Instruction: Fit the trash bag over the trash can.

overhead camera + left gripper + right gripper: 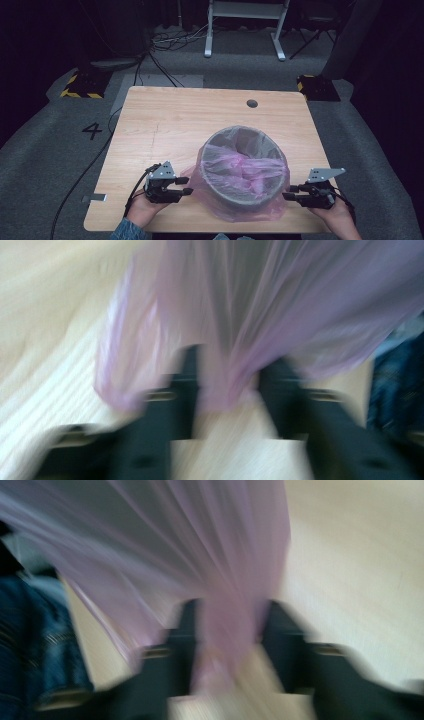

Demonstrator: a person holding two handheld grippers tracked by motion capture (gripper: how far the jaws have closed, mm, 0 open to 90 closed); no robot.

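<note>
Two grippers flank a grey bin point(244, 172) lined with a pink bag point(235, 170), lower centre of frame on the bench point(165, 120), left gripper point(184, 185) and right gripper point(289, 192) both with jaws apart, bag film between them, unclamped.

Both the left gripper point(183, 185) and right gripper point(288, 192) hover low, jaws parted.

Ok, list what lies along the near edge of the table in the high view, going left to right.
left gripper → pink bag draped over the grey bin → right gripper
</note>
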